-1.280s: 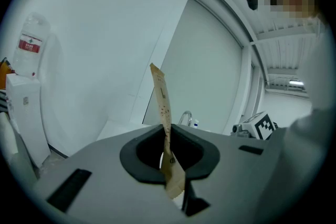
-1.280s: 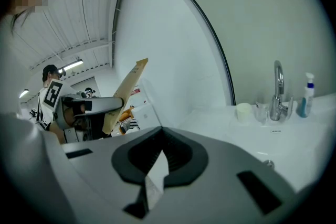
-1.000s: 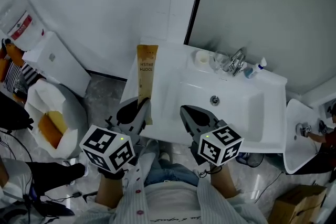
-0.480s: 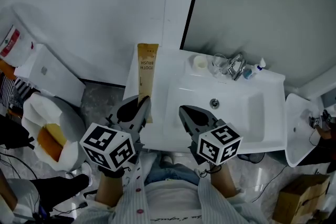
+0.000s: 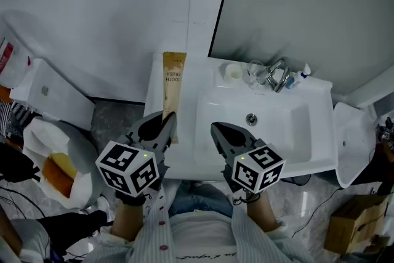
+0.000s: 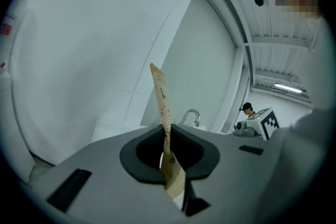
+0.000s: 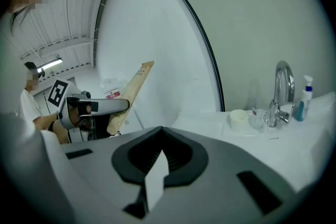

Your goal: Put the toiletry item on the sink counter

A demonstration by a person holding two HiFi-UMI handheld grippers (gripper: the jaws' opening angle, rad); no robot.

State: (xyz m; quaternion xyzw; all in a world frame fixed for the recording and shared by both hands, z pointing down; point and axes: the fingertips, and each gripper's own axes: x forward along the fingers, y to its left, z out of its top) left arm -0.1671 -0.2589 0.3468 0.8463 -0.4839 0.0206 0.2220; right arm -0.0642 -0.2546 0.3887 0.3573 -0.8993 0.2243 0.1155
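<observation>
A long tan toothbrush packet (image 5: 173,86) stands up out of my left gripper (image 5: 165,121), which is shut on its lower end. The packet hangs over the left side of the white sink counter (image 5: 188,74). In the left gripper view the packet (image 6: 164,113) rises edge-on from between the jaws of that left gripper (image 6: 170,157). My right gripper (image 5: 218,129) hovers over the front rim of the basin, shut with nothing in it. From the right gripper view the packet (image 7: 131,93) shows at the left, beyond the right gripper (image 7: 157,165).
At the back of the counter stand a white cup (image 5: 233,72), a clear glass (image 5: 255,72), a chrome faucet (image 5: 277,74) and a small blue bottle (image 5: 301,77). A toilet (image 5: 55,151) is at the left, a second basin (image 5: 348,145) and a cardboard box (image 5: 348,218) at the right.
Both grippers and the packet keep their place over the sink's front. Only the head view has drifted a little, so the toilet sits further left.
</observation>
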